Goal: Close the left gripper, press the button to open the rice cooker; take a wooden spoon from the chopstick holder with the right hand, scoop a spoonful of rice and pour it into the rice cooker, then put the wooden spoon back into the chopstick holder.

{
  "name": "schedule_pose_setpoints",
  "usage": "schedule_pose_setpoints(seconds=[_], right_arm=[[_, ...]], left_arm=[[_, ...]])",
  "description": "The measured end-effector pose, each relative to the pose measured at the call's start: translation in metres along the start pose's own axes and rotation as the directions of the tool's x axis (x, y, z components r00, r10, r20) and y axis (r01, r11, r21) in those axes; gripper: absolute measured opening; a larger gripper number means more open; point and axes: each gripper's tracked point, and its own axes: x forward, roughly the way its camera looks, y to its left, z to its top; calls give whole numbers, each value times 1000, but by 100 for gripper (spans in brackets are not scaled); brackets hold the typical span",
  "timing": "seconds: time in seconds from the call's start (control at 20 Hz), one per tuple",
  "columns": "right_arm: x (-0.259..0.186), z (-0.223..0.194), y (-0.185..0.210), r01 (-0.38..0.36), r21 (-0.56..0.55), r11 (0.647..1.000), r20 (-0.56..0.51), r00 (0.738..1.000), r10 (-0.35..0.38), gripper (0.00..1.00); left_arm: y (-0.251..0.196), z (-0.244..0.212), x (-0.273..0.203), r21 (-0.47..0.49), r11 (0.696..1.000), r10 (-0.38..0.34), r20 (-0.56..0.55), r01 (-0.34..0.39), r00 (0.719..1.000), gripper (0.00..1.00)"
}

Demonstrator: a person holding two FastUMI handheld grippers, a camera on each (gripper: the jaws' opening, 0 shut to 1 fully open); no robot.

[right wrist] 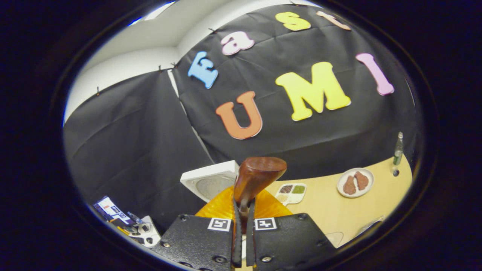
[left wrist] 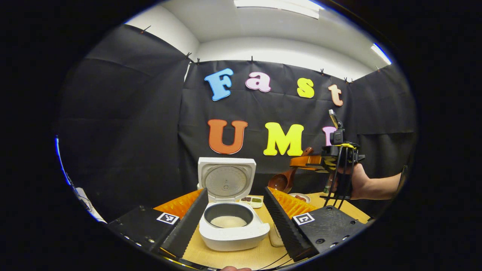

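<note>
The dark brown wooden spoon point(right wrist: 251, 177) rides clenched in the right gripper point(right wrist: 243, 222), raised at 2 o'clock of the open white rice cooker point(left wrist: 233, 229), so returning it to the chopstick holder seems next; the left gripper point(left wrist: 235, 222) hangs released.

The rice cooker point(left wrist: 233, 226) stands open, its raised lid point(left wrist: 226, 180) walling off the far side, so the pot is free from above and from the near side. The left gripper point(left wrist: 235, 216) straddles it with fingers spread wide on either side. To the right, the right gripper point(left wrist: 301, 162) hangs above the table point(left wrist: 241, 256) with the wooden spoon point(right wrist: 256, 175) clamped, above a sectioned dish point(right wrist: 290, 192) and a plate point(right wrist: 356, 182)
</note>
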Motion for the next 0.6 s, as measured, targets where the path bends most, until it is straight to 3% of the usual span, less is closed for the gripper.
schedule_pose_setpoints(seconds=[0.1,0.25,0.35,0.6], right_arm=[[-25,5,-35,53,6,999,24,998,-53,10],[-62,6,-83,148,21,989,49,988,-149,10],[-85,2,-118,219,27,975,53,974,-220,10],[-134,-10,-191,360,85,929,39,931,-364,9]], left_arm=[[-6,1,-2,-20,999,-36,-7,36,999,95],[-21,2,32,-29,997,-66,-9,66,998,94],[-30,2,60,-43,996,-76,-24,75,997,94],[-27,-4,73,-56,996,-71,-53,68,996,94]])
